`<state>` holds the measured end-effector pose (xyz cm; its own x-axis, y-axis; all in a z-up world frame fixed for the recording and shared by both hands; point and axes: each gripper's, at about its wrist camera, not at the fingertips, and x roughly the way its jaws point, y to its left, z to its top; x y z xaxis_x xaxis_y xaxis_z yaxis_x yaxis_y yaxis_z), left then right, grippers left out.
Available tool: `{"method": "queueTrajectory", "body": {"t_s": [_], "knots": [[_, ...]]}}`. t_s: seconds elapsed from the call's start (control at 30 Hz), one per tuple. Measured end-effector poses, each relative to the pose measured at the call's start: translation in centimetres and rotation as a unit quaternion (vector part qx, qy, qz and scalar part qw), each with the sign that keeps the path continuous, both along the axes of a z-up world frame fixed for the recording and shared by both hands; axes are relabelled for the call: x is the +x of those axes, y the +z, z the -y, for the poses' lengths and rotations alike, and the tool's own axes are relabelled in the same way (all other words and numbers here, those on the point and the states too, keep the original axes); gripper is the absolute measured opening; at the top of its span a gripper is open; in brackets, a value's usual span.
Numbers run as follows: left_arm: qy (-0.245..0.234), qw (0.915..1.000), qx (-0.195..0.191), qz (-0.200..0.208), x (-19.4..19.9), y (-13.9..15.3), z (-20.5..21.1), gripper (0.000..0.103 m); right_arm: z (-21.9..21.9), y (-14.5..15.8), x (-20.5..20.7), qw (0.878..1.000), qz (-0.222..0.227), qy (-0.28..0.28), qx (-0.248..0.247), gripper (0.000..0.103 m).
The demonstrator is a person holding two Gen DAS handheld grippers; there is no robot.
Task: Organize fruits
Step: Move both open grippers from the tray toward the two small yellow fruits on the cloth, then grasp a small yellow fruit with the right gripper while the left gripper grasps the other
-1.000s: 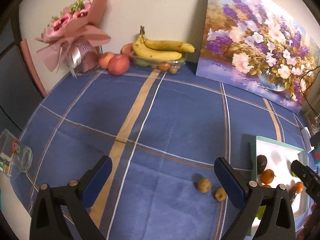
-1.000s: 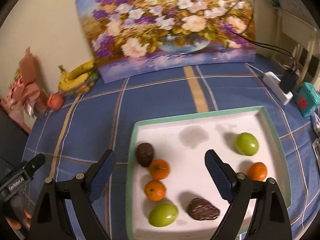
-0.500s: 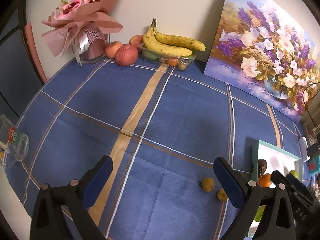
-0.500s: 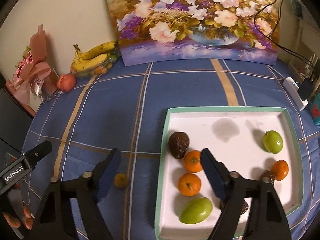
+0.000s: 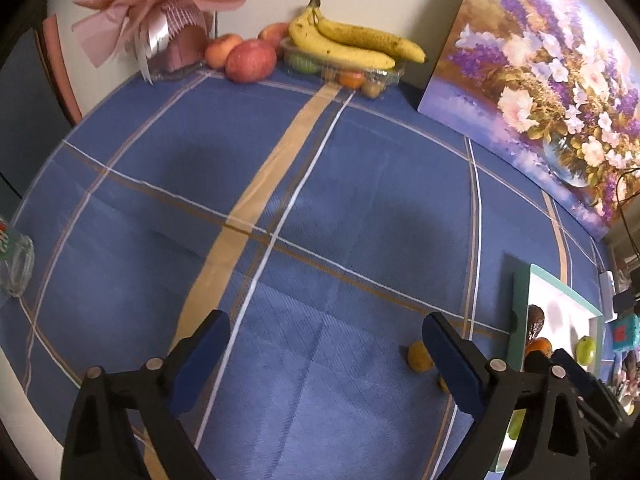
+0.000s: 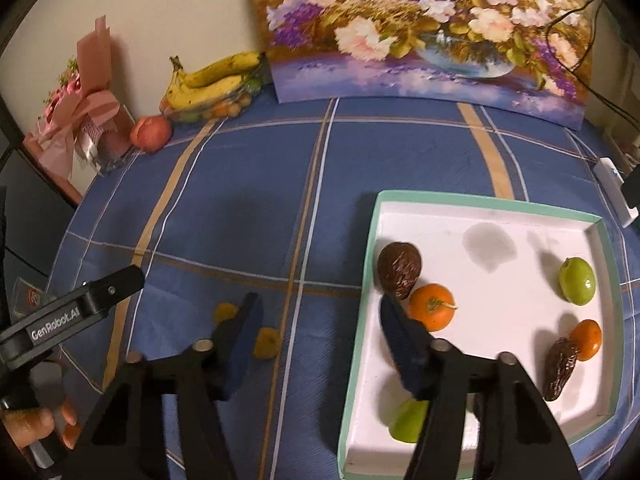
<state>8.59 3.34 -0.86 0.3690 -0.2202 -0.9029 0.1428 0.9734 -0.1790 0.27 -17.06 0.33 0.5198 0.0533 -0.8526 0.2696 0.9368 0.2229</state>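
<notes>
While the right gripper (image 6: 320, 344) closes on nothing above the cloth (image 6: 260, 200) and the left gripper (image 5: 324, 360) narrows slightly, also empty, the nearer yellow fruit (image 6: 267, 343), left of the tray (image 6: 472, 200), needs pads straddling it squarely before squeezing.

both grippers tipped steeply down at the surface (image 5: 360, 208) right now. My left gripper (image 5: 326, 354) has its jaws spread wide, just easing inward, nothing between them. My right gripper (image 6: 320, 336) is about half-open and closing, also nothing between the jaws. My left hand (image 6: 38, 424) is wrapped round its handle
</notes>
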Motion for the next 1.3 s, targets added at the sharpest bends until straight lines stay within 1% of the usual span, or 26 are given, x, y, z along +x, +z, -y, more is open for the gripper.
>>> {"method": "queueTrajectory", "body": {"t_s": [0.03, 0.07, 0.2, 0.27, 0.43, 0.53, 0.7, 0.77, 0.83, 0.93, 1.2, 1.23, 1.3], "knots": [[-0.001, 1.0000, -0.004, -0.004, 0.0, -0.2, 0.1, 0.097, -0.2, -0.2, 0.1, 1.000, -0.001, 0.005, 0.005, 0.058], [-0.002, 0.9999, -0.007, -0.008, 0.0, -0.4, 0.1, 0.097, -0.4, -0.3, 0.2, 1.000, -0.003, 0.008, 0.008, 0.053], [-0.006, 0.9996, -0.013, -0.023, 0.2, -1.1, 0.4, 0.097, -1.2, -1.3, 0.5, 0.999, -0.014, 0.027, 0.016, 0.047], [-0.005, 0.9994, -0.012, -0.031, 0.3, -1.6, 0.6, 0.097, -1.5, -2.1, 0.8, 0.999, -0.026, 0.035, 0.023, 0.041], [0.006, 0.9987, -0.013, -0.049, 0.7, -2.7, 0.5, 0.096, -2.1, -3.5, 1.2, 0.997, -0.048, 0.047, 0.034, 0.035], [0.014, 0.9981, -0.019, -0.057, 0.8, -3.2, 0.2, 0.095, -2.5, -4.1, 1.5, 0.996, -0.053, 0.057, 0.046, 0.034], [0.016, 0.9980, -0.026, -0.055, 0.8, -3.1, 0.1, 0.095, -3.2, -4.9, 1.9, 0.994, -0.062, 0.069, 0.053, 0.032], [0.015, 0.9979, -0.028, -0.056, 0.7, -3.1, 0.1, 0.095, -3.5, -5.1, 2.1, 0.994, -0.062, 0.073, 0.052, 0.027], [0.014, 0.9979, -0.029, -0.056, 0.8, -3.1, 0.1, 0.095, -3.6, -5.2, 2.2, 0.994, -0.062, 0.074, 0.050, 0.026], [0.011, 0.9978, -0.031, -0.057, 1.0, -3.1, 0.3, 0.095, -3.8, -5.4, 2.2, 0.994, -0.063, 0.077, 0.051, 0.022], [0.005, 0.9975, -0.042, -0.057, 0.7, -3.1, 0.9, 0.095, -3.1, -5.0, 1.7, 0.995, -0.053, 0.072, 0.054, 0.021], [0.003, 0.9973, -0.045, -0.058, 0.6, -3.2, 1.0, 0.094, -2.8, -4.6, 1.5, 0.995, -0.047, 0.068, 0.053, 0.021], [-0.003, 0.9967, -0.053, -0.062, 0.4, -3.4, 1.3, 0.087, -2.1, -3.9, 1.2, 0.997, -0.038, 0.060, 0.044, 0.020]]}}
